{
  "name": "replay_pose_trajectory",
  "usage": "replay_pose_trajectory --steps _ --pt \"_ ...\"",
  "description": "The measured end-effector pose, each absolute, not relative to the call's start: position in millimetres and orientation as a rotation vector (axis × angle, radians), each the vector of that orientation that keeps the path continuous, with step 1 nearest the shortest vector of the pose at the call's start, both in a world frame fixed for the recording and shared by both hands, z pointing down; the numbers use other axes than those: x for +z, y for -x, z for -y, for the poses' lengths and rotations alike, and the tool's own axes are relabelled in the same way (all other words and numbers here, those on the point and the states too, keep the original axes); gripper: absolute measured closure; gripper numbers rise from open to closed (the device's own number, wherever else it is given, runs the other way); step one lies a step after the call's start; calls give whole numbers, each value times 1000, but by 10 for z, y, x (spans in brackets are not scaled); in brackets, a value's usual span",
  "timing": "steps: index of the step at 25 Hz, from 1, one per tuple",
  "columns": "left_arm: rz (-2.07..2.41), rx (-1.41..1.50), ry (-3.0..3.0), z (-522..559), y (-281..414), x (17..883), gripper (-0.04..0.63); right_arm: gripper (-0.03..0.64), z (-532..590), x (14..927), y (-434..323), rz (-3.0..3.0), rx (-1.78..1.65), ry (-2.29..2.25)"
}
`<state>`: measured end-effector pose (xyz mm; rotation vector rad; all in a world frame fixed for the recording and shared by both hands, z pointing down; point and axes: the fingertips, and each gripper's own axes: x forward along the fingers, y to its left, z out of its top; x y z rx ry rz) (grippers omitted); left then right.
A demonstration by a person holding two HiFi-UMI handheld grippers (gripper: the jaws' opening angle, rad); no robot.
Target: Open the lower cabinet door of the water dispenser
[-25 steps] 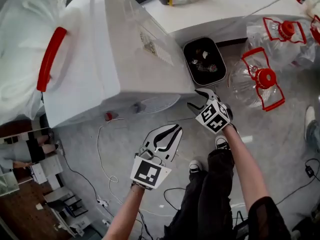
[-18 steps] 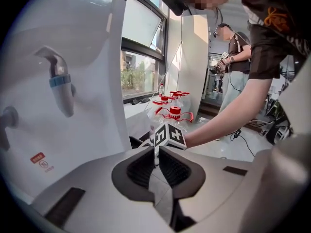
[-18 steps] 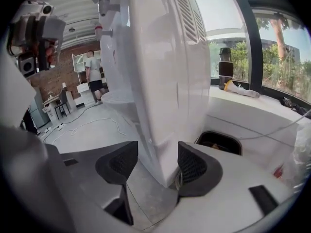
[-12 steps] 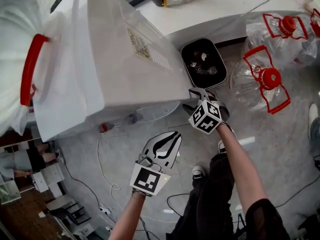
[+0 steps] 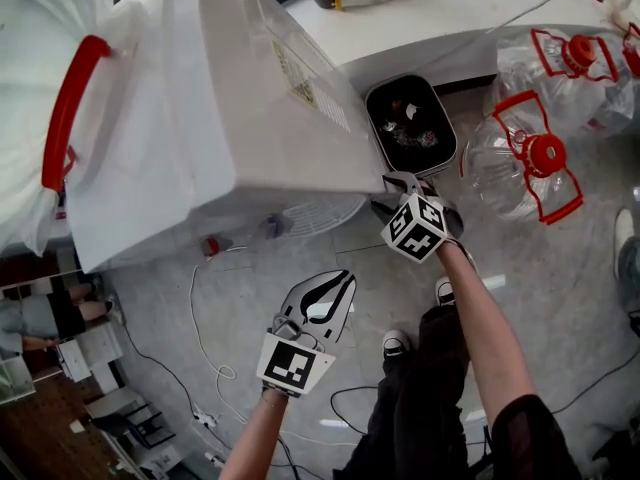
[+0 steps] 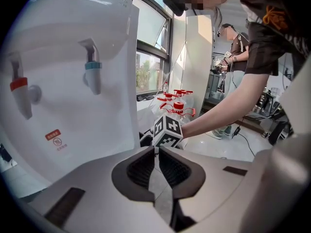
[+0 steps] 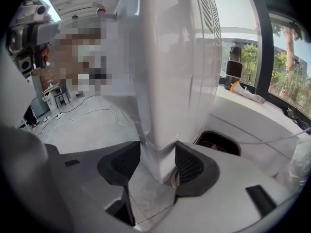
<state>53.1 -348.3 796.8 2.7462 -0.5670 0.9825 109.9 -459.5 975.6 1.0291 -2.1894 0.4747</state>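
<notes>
The white water dispenser stands below me, its red tap and blue tap over a round drip tray. My right gripper sits at the dispenser's front right corner. In the right gripper view that white corner edge of the lower cabinet fills the gap of the right gripper; the jaws are closing and both pads touch it. My left gripper hangs shut and empty in front of the dispenser. In the left gripper view the left gripper faces the dispenser front.
A black bin stands right behind the right gripper, against a white counter. Large water bottles with red handles lie on the floor to the right. A white cable snakes over the floor at left. My shoes are below.
The right gripper has moved in onto the dispenser's front corner and its jaws now straddle the edge. The left gripper has drifted down and back toward me, still shut.
</notes>
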Motion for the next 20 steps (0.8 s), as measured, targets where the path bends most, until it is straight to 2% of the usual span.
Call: replay_pose_trajectory --steps 5,14,20 --pt "543 968 -2741 3320 -513 7913 568 426 4193 9759 -1047 2180 525 -1035" --pt "553 946 -2754 2900 -320 7673 568 439 3113 9772 -504 2194 572 -880" --pt "621 947 -2739 2637 181 7572 568 456 2655 9792 105 2207 578 -769"
